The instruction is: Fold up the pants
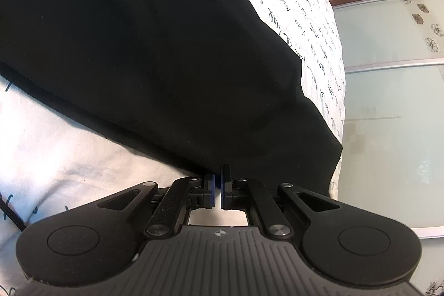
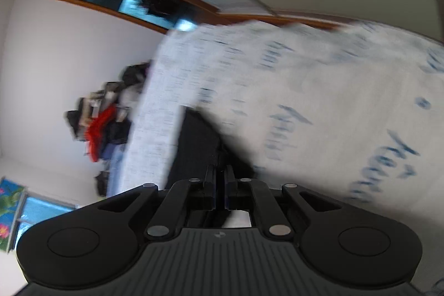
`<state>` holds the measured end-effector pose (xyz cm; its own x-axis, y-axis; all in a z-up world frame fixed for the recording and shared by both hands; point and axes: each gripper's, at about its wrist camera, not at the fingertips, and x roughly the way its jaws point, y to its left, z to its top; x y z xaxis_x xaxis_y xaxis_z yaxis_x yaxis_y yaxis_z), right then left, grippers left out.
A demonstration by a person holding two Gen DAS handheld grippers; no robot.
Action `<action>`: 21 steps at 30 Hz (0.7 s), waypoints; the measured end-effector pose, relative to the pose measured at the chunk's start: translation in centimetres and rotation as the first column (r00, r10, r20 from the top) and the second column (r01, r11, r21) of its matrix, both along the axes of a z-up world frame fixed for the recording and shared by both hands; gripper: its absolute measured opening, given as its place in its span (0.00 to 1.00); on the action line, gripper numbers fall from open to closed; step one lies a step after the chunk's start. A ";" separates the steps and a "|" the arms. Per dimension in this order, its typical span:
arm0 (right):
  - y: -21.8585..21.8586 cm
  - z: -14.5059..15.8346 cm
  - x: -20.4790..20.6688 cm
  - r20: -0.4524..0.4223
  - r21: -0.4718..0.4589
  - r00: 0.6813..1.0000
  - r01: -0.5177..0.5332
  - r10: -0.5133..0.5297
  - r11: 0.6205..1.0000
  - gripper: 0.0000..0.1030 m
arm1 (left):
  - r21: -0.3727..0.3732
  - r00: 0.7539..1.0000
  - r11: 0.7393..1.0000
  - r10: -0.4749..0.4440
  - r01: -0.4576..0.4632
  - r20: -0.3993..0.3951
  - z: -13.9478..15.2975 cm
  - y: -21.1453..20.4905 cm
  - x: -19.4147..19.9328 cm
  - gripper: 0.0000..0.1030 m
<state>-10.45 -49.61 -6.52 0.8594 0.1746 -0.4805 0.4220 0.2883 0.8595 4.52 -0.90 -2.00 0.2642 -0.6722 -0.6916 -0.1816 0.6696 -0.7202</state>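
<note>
Black pants (image 1: 144,46) spread ahead of the left gripper (image 1: 218,185), whose fingers pinch their edge; only the blurred right view shows the right gripper (image 2: 220,185) nipping the pants, clothes pile (image 2: 102,124) beyond.

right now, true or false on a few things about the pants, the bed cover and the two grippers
1. The pants are black. True.
2. The left gripper is wide open. False: its jaws are shut, pinching the edge of the pants.
3. The bed cover is white with handwriting-style print. True.
4. The right gripper hangs clear of any cloth. False: its jaws are shut, with black cloth between them.
5. The pants lie on a bare wooden floor. False: they lie on the bed cover.
6. A pile of clothes with something red in it shows beside the bed in the right wrist view. True.
</note>
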 end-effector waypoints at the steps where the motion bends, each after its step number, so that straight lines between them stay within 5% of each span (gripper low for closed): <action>1: -0.3 -1.0 -0.1 0.014 0.034 1.000 0.000 -0.001 0.999 0.03 | -0.006 1.000 1.000 -0.002 0.002 -0.008 -0.1 0.0 0.1 0.07; 3: -0.4 -0.9 -0.5 0.026 0.057 0.999 0.027 -0.028 0.998 0.04 | -0.012 1.000 1.000 -0.011 0.011 -0.009 0.1 0.1 0.2 0.08; 7: 0.5 2.3 -0.9 0.020 -0.085 1.000 0.017 -0.015 0.996 0.05 | -0.019 1.000 1.000 -0.012 0.012 -0.006 -0.1 -0.1 0.2 0.10; 11: -0.4 -0.2 -1.0 -0.017 0.012 0.999 0.034 -0.034 0.999 0.05 | -0.038 1.000 0.999 -0.010 0.010 -0.014 -0.2 -0.2 0.3 0.17; 17: -0.1 1.3 -1.1 -0.038 -0.066 0.998 0.038 -0.040 0.997 0.05 | -0.074 0.999 0.996 -0.045 0.043 -0.026 -0.2 -0.1 0.4 0.17; 21: -0.9 0.1 -2.0 -0.053 0.017 0.997 0.055 -0.055 0.998 0.06 | -0.090 0.996 0.992 -0.086 0.086 -0.001 0.6 0.5 -0.2 0.35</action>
